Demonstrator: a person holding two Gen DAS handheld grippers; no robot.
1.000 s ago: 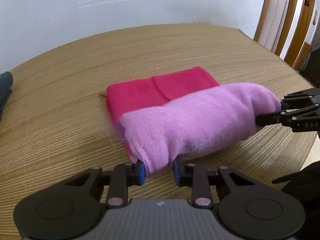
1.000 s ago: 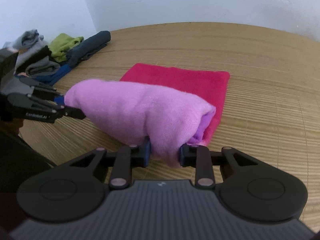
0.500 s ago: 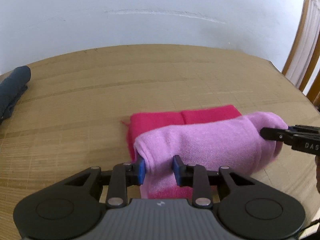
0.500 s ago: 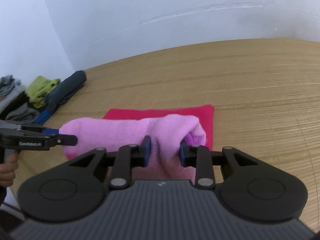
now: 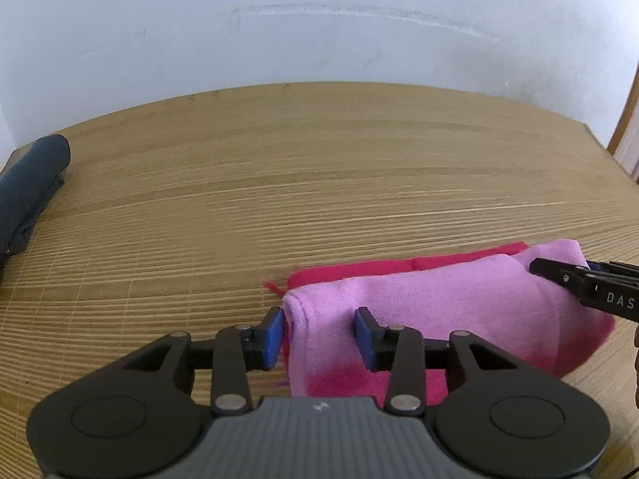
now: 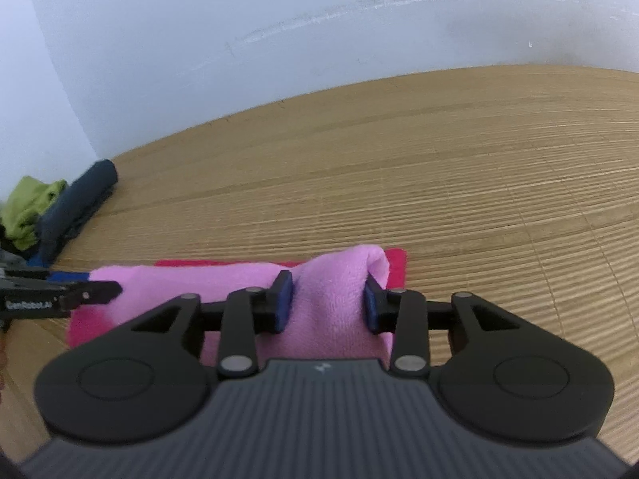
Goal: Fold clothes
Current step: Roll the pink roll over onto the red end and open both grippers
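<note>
The soft, light fleece cloth (image 5: 459, 303), low in frame, sits loosely between the just-widening left gripper (image 5: 319, 335) and right gripper (image 6: 328, 303); grip its end edges.

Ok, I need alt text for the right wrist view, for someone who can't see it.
The right claw, its jaws having just been opening, straddles a bunched corner of a soft lilac fleece cloth folded over a bright pink fleece cloth on a woven bamboo mat. The left claw reaches the lilac cloth's other end; a rolled dark navy garment and a crumpled lime-green garment lie far left.
</note>
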